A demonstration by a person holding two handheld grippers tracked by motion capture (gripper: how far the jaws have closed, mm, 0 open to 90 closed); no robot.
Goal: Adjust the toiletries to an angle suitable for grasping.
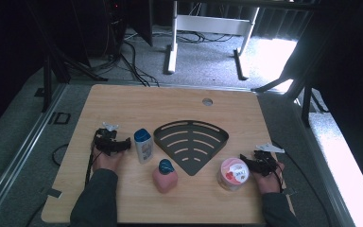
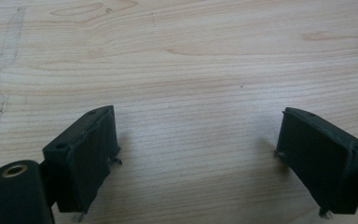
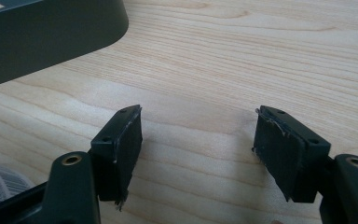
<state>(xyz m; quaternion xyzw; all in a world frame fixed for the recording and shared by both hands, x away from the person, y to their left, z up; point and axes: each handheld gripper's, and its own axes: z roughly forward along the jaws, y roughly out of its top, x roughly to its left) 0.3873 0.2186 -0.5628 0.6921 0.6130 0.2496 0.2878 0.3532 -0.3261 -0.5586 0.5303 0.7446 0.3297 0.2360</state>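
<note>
My left gripper [image 1: 115,143] rests on the table's left side, just left of a white bottle with a blue cap [image 1: 143,145]. In the left gripper view its jaws stand open [image 2: 196,114] over bare wood. My right gripper [image 1: 256,164] sits at the right, beside a round jar with a pink and white lid [image 1: 234,173]. The right gripper [image 3: 199,112] is open too, with nothing between the pads. A pink bottle with a teal cap [image 1: 164,176] stands near the front middle.
A black fan-shaped slotted rack [image 1: 191,141] lies in the middle of the wooden table [image 1: 123,104]; its corner [image 3: 51,32] shows at the upper left of the right gripper view. A small round hole [image 1: 207,101] sits near the far edge. Cables and desk legs lie on the floor beyond.
</note>
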